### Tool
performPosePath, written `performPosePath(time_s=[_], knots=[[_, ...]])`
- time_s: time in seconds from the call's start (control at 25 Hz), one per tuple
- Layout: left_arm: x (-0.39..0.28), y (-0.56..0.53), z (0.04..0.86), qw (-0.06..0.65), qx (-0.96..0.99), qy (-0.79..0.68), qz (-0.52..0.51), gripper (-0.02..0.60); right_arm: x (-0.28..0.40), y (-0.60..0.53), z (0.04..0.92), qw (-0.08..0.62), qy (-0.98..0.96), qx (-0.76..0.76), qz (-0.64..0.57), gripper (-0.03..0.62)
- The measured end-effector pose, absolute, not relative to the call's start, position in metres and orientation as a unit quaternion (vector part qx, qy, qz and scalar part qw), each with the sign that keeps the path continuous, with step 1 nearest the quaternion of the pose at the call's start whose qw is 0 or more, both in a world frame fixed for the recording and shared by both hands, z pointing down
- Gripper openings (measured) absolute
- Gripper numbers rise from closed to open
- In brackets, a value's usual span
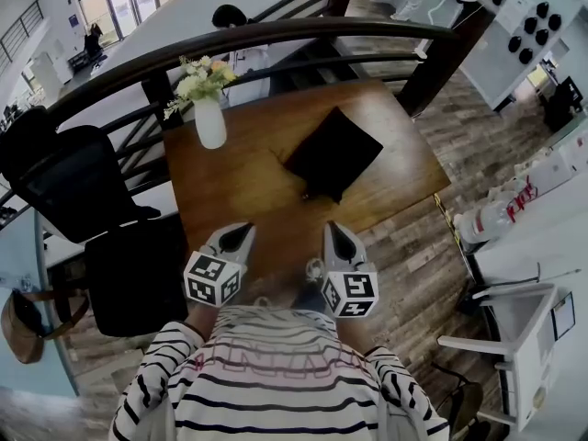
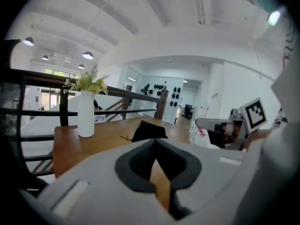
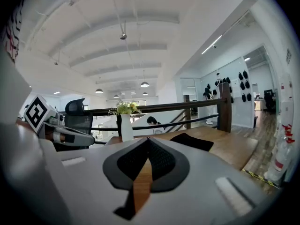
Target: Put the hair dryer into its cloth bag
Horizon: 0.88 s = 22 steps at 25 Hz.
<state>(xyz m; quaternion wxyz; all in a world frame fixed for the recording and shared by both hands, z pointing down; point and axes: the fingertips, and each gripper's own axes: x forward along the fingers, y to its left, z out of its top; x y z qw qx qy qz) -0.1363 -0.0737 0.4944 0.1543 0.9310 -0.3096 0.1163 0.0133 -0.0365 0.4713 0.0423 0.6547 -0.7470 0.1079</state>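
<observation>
Your left gripper (image 1: 241,234) and right gripper (image 1: 336,234) hang side by side at the near edge of the wooden table (image 1: 230,186). Both are clenched tip to tip with nothing between the jaws. Well beyond them the black cloth bag (image 1: 333,152) lies mid-table, and a white vase (image 1: 210,122) of flowers stands toward the far left corner. No hair dryer shows outside the bag, so it is probably already inside and the job looks done. If anything remains, reach forward and check that the bag's mouth is closed.

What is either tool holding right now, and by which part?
Nothing. Left tool and right tool are shut, empty; the bag lies on the table.
</observation>
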Motion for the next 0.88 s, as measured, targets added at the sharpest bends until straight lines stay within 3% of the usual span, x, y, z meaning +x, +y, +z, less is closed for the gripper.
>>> performPosePath(time_s=[0.88], knots=[[-0.138, -0.052, 0.492, 0.146, 0.935, -0.305, 0.111, -0.002, 0.005, -0.011, 0.462, 0.042, -0.742, 0.662, 0.095, -0.002]])
